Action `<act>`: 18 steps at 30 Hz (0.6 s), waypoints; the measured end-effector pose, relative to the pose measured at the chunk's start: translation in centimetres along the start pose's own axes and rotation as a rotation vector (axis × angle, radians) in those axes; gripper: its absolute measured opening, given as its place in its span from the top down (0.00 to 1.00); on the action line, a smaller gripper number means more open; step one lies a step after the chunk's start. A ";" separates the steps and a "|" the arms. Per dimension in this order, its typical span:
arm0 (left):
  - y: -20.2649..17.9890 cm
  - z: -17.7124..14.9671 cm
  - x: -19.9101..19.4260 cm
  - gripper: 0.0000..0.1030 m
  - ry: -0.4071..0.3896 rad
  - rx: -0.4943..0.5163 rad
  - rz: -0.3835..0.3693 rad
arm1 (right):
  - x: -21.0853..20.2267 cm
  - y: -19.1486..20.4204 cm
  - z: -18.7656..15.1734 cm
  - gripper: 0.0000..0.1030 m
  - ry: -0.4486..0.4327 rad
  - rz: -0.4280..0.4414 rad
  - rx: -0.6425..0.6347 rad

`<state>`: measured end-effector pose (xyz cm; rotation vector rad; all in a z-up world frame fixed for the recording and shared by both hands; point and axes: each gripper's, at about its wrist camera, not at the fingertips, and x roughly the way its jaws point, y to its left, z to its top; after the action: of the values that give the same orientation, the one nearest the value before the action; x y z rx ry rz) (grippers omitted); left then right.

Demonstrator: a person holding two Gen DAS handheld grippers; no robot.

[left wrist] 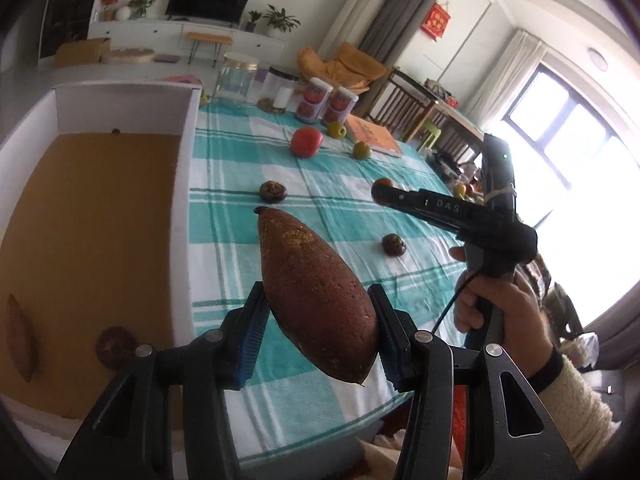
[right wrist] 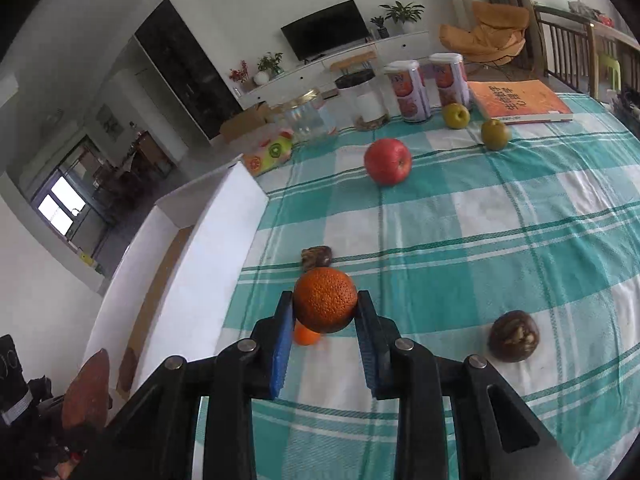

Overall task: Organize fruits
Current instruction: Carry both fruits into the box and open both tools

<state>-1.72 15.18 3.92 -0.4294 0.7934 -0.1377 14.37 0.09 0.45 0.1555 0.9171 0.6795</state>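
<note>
My left gripper [left wrist: 318, 334] is shut on a large reddish-brown sweet potato [left wrist: 316, 292], held above the teal checked tablecloth [left wrist: 248, 152] just right of the white box [left wrist: 188, 168]. The box holds another sweet potato [left wrist: 20, 340] and a dark brown fruit [left wrist: 116, 346]. My right gripper [right wrist: 324, 320] is shut on an orange [right wrist: 325, 300], held over the cloth beside the box wall [right wrist: 224, 248]. A smaller orange fruit [right wrist: 306, 336] lies under it. A red apple [right wrist: 388, 161], two green fruits [right wrist: 456, 116] [right wrist: 495, 134] and two dark brown fruits [right wrist: 316, 257] [right wrist: 514, 335] lie on the cloth.
At the table's far edge stand a glass jar [right wrist: 308, 118], a black-lidded jar [right wrist: 364, 100], two cans [right wrist: 412, 90] and an orange book [right wrist: 520, 102]. A fruit-printed tissue box [right wrist: 268, 156] sits by the box corner. Chairs stand to the right.
</note>
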 end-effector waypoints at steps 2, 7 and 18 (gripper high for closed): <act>2.5 0.5 -1.8 0.50 -0.032 -0.023 0.075 | 1.0 6.4 -1.5 0.71 0.031 0.117 -0.066; 10.6 -0.1 -3.8 0.50 -0.048 -0.131 0.329 | 4.6 18.8 -5.8 0.70 0.148 0.311 -0.212; 16.7 -3.0 -4.1 0.32 -0.024 -0.245 0.582 | 9.6 24.4 -9.5 0.49 0.226 0.271 -0.350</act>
<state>-7.40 30.47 -2.28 -0.4138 0.8855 0.5105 -0.53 23.51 -2.09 -0.1138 0.9860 1.1149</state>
